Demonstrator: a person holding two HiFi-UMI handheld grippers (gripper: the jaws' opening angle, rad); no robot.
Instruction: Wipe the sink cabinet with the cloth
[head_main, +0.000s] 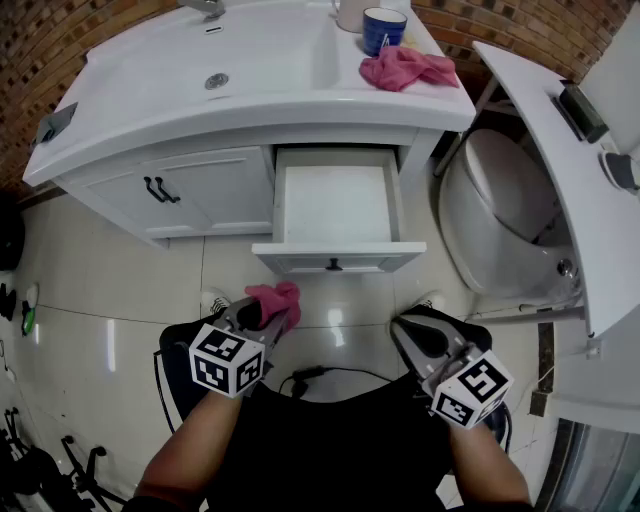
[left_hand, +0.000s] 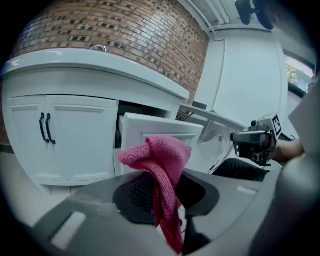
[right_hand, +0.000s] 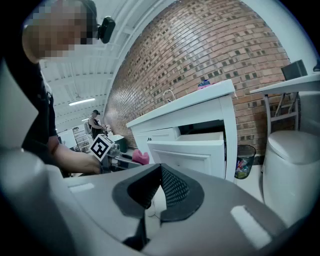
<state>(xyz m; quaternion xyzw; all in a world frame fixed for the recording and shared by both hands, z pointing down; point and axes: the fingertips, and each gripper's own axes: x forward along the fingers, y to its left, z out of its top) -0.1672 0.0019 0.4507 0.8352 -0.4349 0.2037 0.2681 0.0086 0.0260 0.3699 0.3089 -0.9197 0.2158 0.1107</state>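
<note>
Head view: the left gripper (head_main: 258, 318) is pinching a soft, nubbly pink cloth (head_main: 276, 299), which is hanging bunched on the near side of the glossy white sink cabinet (head_main: 205, 190). The cabinet's flat-fronted white drawer (head_main: 335, 205) is standing open. The right gripper (head_main: 425, 338) is waiting empty, jaws pressed together. The wiping is probably best done with the cloth flattened, using overlapping strokes and working round the slim black handles (head_main: 160, 189).
</note>
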